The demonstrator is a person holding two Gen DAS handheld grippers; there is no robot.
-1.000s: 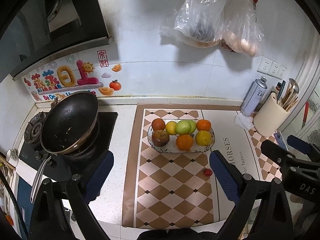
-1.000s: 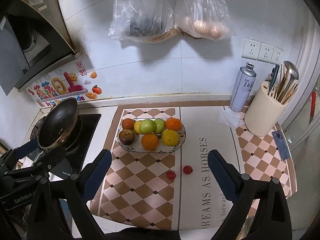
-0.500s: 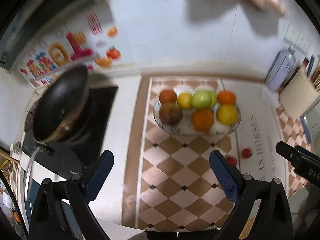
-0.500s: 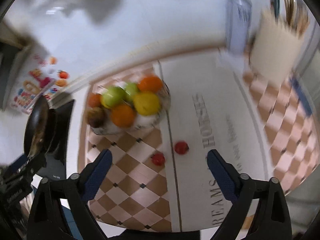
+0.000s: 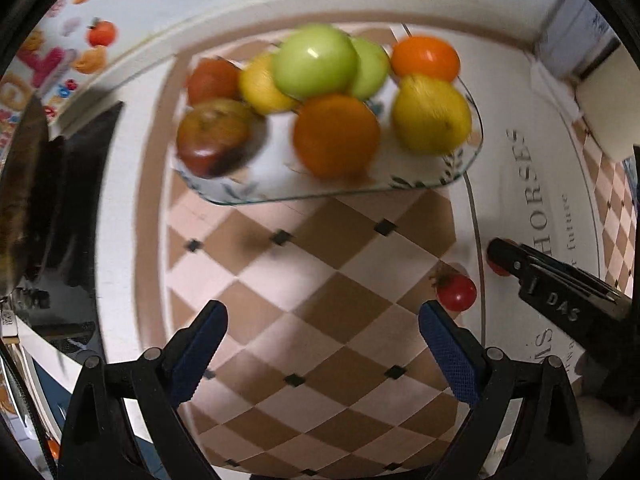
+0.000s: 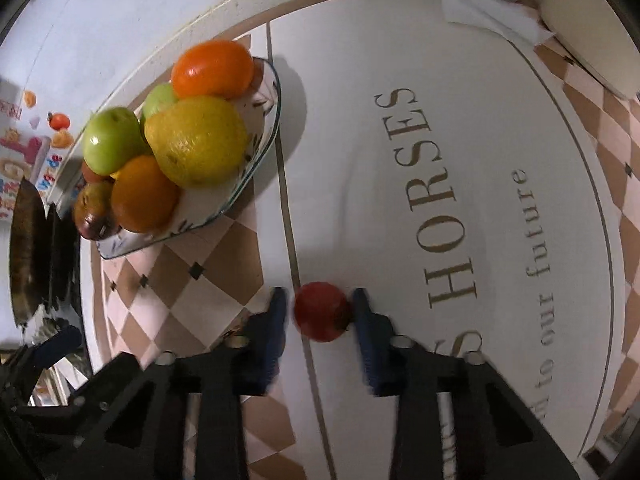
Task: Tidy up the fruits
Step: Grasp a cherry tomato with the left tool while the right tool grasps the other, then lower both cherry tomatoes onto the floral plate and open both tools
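1. Tabletop: covered by a mat with a checkered part and a white part lettered "HORSES … our future"; the rest of the text is cut off by the gripper bodies and frame edges.
2. Pan on a black stove at far left: only a sliver shows, dark and smeared.
3. Glass plate: piled with apples, oranges and lemons. Motion-blurred in the left wrist view, so its rim pattern is hard to read; rear fruits are half hidden behind the front ones.
4. Left gripper: jaws wide apart over bare checkered mat, nothing between them.
5. Right gripper: closed around the red tomato; right pad on it, left pad blurred, contact there unclear. From the left wrist view the fingers cover nearly all of that tomato.
6. Second tomato: lies on the mat just beyond the left gripper's right finger, apart from it, stem end blurred.
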